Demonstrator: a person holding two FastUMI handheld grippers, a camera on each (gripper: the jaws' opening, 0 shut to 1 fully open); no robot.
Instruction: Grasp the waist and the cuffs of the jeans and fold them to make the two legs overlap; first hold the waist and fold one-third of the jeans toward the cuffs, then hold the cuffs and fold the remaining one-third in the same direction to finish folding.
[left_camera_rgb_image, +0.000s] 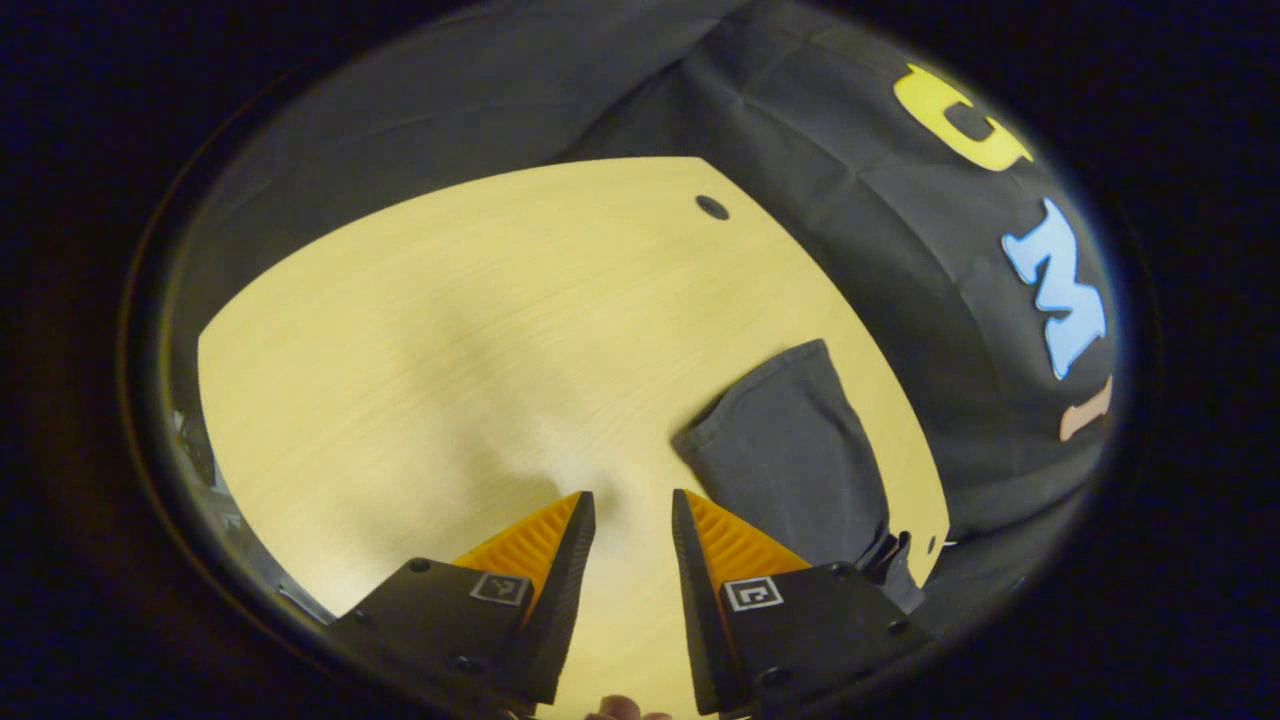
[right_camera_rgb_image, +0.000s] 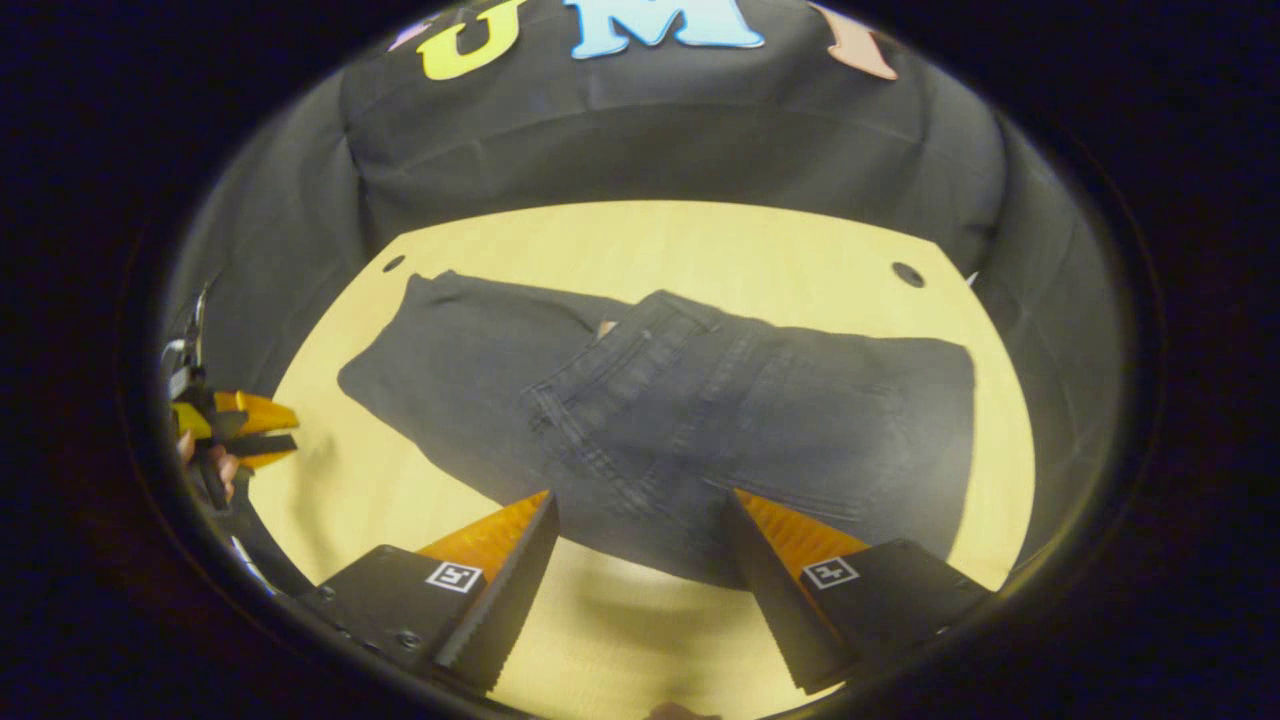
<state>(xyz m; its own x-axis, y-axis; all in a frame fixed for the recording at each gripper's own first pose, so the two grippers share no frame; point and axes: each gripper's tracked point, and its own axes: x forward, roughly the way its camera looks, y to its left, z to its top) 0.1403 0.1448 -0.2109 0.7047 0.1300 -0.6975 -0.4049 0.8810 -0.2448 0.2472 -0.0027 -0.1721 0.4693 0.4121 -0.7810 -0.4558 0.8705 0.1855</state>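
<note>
My right gripper (right_camera_rgb_image: 640, 510) hangs spread wide and empty above the near edge of the dark jeans (right_camera_rgb_image: 700, 420), which lie partly folded across the wooden table (right_camera_rgb_image: 700, 240) ahead. My left gripper (left_camera_rgb_image: 632, 510), its fingers parted around nothing, hovers over bare tabletop, a cuff (left_camera_rgb_image: 790, 450) of the jeans just to its right.

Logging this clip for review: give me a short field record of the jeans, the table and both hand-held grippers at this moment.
jeans: dark jeans lie flat on the table, waist part folded over the legs
cuffs: cuff end lies near the table's edge, in front of the left hand-held gripper
left hand-held gripper: open, over bare table, holding nothing
right hand-held gripper: open, above the jeans' near edge, not gripping
fold stage: looks like waist fold done, cuff fold not yet
</note>
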